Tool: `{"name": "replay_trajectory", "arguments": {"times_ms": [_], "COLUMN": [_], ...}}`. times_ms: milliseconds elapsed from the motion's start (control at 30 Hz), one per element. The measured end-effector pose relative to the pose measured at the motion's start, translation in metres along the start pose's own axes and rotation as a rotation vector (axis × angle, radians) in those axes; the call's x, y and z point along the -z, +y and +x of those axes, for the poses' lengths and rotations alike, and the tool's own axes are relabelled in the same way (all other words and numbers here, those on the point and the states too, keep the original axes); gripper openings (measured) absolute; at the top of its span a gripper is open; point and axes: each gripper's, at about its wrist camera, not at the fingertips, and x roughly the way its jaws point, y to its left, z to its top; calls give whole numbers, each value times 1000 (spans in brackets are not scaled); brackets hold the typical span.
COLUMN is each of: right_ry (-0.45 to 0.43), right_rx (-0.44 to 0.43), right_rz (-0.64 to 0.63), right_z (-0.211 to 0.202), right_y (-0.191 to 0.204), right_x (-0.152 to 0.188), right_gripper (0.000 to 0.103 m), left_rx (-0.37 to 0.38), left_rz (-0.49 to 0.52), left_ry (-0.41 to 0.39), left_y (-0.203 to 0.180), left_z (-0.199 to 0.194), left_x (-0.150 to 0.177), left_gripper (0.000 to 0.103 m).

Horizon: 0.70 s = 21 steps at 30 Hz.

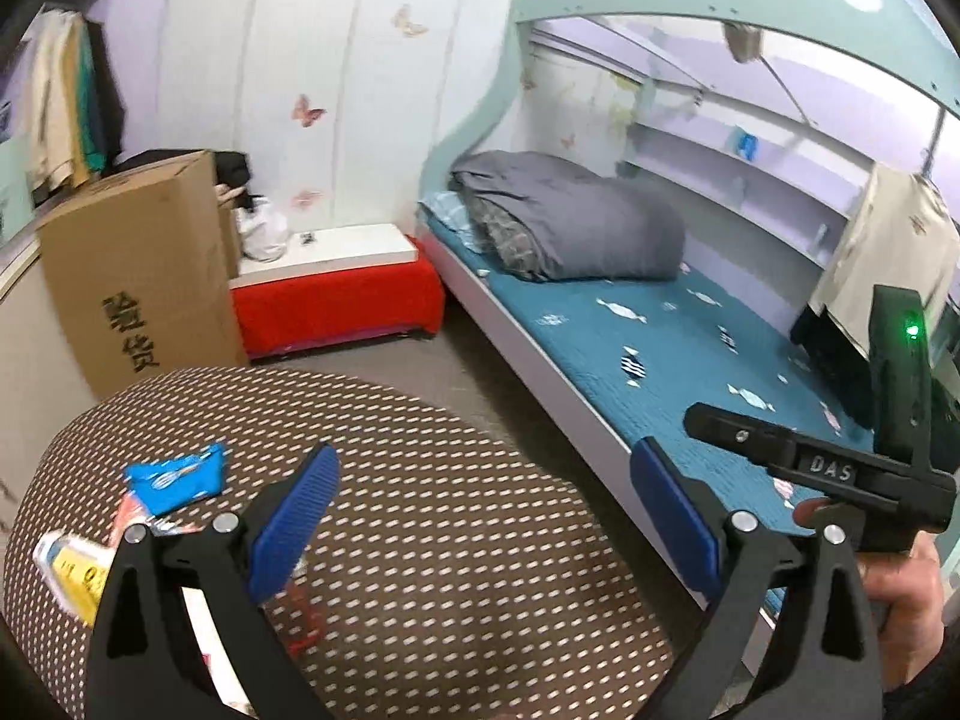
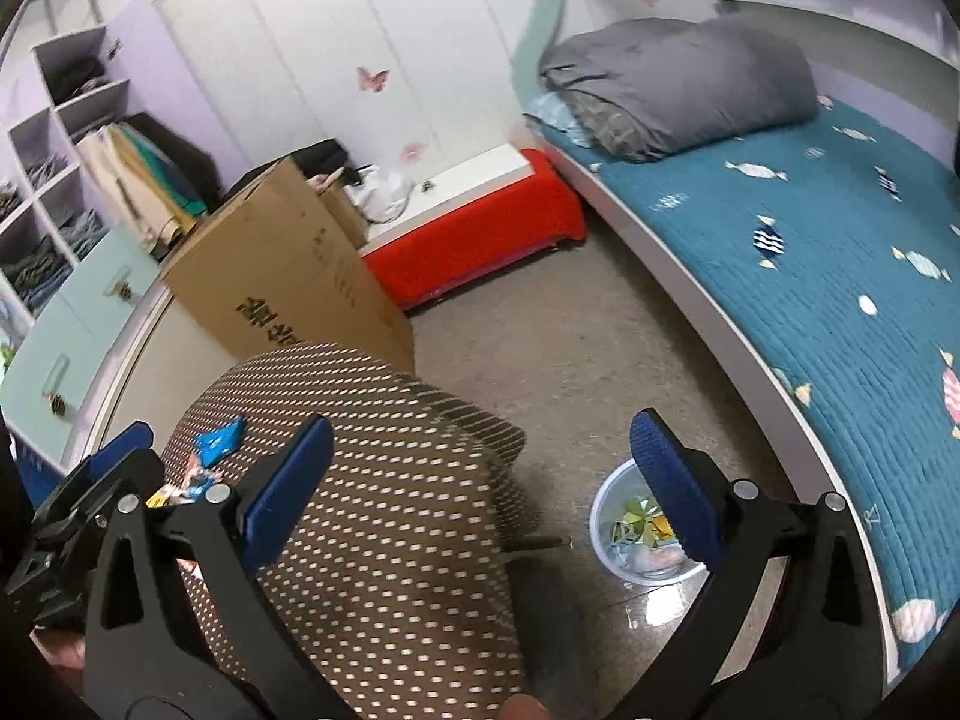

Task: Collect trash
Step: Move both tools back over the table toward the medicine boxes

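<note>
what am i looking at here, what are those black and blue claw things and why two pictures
Those claws are handheld grippers, one in each of a person's hands; no robot arm. Each carries a fisheye camera looking along its two blue-padded fingers, hence two pictures. The left gripper and the right gripper are both open and hold nothing. Below them is a round brown dotted table with trash near its left edge: a blue wrapper and a yellow-labelled packet. The right view also shows a small bin on the floor beside the bed, already holding some scraps.
</note>
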Motion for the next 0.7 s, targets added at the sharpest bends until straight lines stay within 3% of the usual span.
{"name": "replay_trajectory", "arguments": {"times_ms": [433,700], "right_ry": [74,135], "right_rx": [-91,-134], "right_rz": [-152,-242], "right_z": [26,45], "right_y": [85,125], "right_x": [20,34], "right_gripper": [97,97], "left_rx": [-181,-334], "left_rz": [-129,-188], "left_ry": [-31,-24], "left_y": [84,137], "left_z": [-41,-52], "left_x": [33,57], "left_gripper": [95,95]}}
